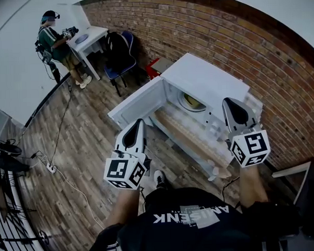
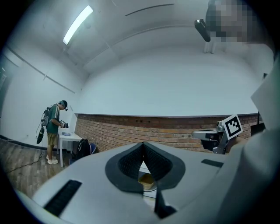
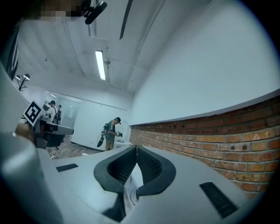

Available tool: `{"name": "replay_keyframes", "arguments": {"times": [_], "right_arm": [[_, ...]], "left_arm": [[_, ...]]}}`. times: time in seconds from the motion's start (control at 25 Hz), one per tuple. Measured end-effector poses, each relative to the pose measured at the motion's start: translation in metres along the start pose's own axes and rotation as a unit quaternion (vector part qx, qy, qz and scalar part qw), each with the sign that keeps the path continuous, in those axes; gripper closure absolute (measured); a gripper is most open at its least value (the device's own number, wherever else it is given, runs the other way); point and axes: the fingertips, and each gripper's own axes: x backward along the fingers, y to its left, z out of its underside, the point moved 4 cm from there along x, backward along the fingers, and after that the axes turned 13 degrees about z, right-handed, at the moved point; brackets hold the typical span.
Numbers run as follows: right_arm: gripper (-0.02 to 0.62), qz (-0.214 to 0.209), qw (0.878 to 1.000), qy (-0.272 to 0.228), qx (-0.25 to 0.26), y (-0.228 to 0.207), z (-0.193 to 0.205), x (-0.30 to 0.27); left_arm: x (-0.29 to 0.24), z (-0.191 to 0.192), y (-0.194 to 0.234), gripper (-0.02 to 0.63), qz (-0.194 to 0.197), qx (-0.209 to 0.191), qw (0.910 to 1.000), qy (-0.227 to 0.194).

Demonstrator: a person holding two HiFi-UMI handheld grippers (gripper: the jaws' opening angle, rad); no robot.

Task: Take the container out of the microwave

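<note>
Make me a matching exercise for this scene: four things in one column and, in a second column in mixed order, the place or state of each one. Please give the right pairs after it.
Things
1 microwave door
2 container
3 left gripper
4 other person

Places and states
a standing at a small white table by the wall
b swung open
c inside the microwave
d jaws together, nothing held

Right pairs: 1-b, 2-c, 3-d, 4-a
</note>
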Motion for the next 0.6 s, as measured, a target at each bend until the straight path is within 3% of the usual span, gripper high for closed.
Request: {"name": "replay_keyframes", "arguments": {"times": [0.6], "right_arm": [[0.551, 0.062, 0.997, 0.032, 0.015, 0.041, 0.006, -0.106]], "left_arm": [[-0.065, 0.0, 0.123, 0.594, 0.058, 0.013, 0.9982, 0.011]]}}
